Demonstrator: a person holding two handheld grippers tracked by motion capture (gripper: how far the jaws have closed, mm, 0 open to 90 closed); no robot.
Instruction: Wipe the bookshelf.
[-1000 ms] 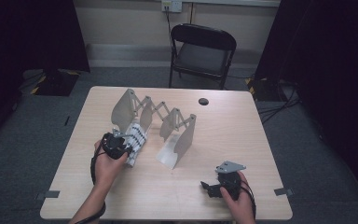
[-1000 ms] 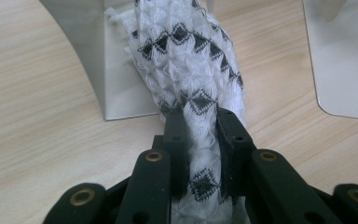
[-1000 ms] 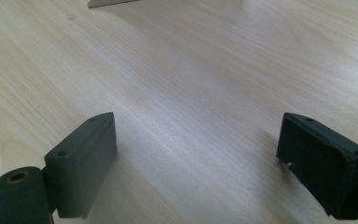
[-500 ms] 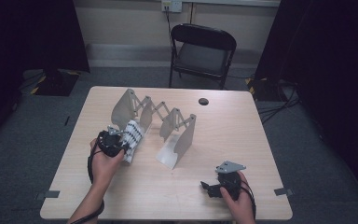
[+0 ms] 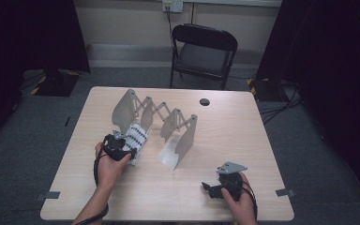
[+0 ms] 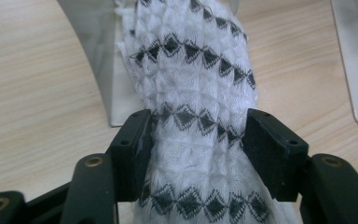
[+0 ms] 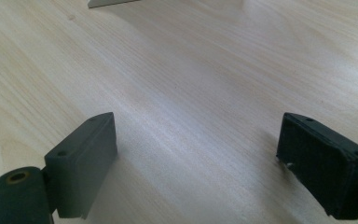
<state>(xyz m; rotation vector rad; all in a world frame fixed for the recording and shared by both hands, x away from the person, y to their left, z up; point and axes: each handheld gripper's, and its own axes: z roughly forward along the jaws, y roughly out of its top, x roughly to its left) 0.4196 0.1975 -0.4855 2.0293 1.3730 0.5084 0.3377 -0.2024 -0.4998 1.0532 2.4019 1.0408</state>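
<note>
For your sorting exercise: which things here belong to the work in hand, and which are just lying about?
In the work:
- cloth, between the left tongs, whose jaws have just been opening
- rack, against which the cloth lies

Lying about:
- right tongs, open over bare table
- black disc
- chair

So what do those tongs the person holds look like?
Both tongs are black. The left tongs have two flat, blocky black pads with small screw holes and brass rivets. The right tongs carry a grey three-cornered plate on top. Black cables loop down by each wrist. No sleeves show.
</note>
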